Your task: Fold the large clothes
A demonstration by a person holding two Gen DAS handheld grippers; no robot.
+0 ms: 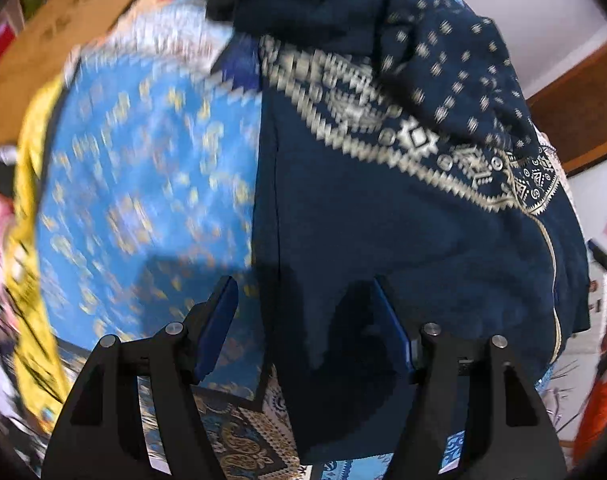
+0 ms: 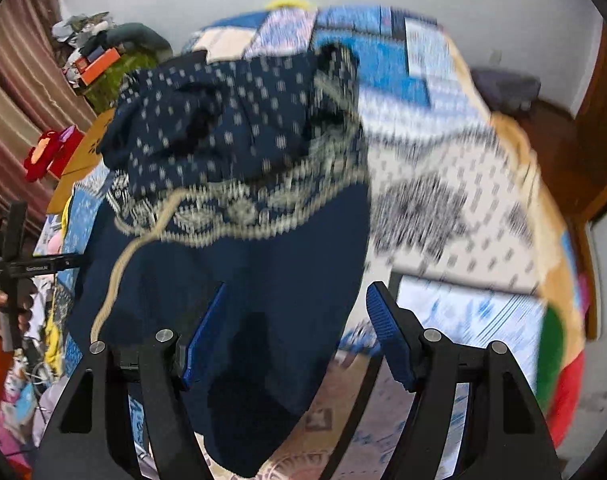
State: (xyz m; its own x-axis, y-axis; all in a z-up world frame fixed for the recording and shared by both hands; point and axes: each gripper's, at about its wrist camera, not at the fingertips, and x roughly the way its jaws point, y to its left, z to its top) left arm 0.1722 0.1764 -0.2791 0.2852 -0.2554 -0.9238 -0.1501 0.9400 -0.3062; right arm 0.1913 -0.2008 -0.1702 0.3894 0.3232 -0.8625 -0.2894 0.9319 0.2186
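A large navy garment (image 1: 383,216) with a cream patterned band and small cream dots lies bunched on a patterned bedspread (image 1: 135,184). My left gripper (image 1: 303,324) is open; the navy cloth's lower edge lies between its blue pads (image 1: 219,324), which are apart from it. In the right wrist view the same garment (image 2: 239,248) lies crumpled, its dotted part heaped at the far end. My right gripper (image 2: 291,332) is open, with the cloth's near edge lying between the fingers (image 2: 387,332). Both views are motion-blurred.
The bedspread (image 2: 455,208) is blue, white and cream patchwork. A yellow cloth (image 1: 31,240) lies along the left. A cardboard box (image 1: 55,36) and clutter (image 2: 99,56) stand beside the bed. A brown wooden door (image 2: 599,128) is at the right.
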